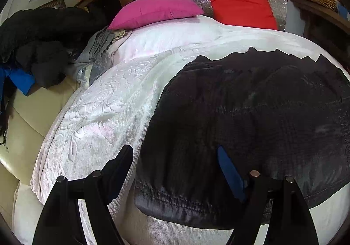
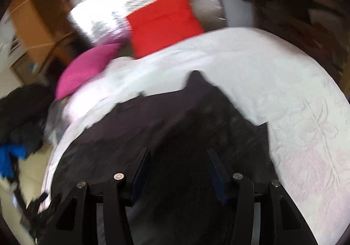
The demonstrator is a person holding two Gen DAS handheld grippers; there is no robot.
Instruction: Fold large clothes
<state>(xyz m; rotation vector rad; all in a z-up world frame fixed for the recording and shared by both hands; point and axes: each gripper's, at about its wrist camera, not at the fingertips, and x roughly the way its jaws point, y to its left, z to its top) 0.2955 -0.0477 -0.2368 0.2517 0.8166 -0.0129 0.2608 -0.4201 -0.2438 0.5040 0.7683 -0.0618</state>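
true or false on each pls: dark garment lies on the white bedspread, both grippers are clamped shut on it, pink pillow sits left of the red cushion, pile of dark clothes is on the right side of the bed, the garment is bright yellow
1. The dark garment lies on the white bedspread. True.
2. Both grippers are clamped shut on it. False: the left gripper and the right gripper both have their jaws apart over the cloth, gripping nothing.
3. The pink pillow sits left of the red cushion. True.
4. The pile of dark clothes is on the right side. False: it is at the left edge, beyond the bedspread.
5. The garment is bright yellow. False: it is black or very dark.
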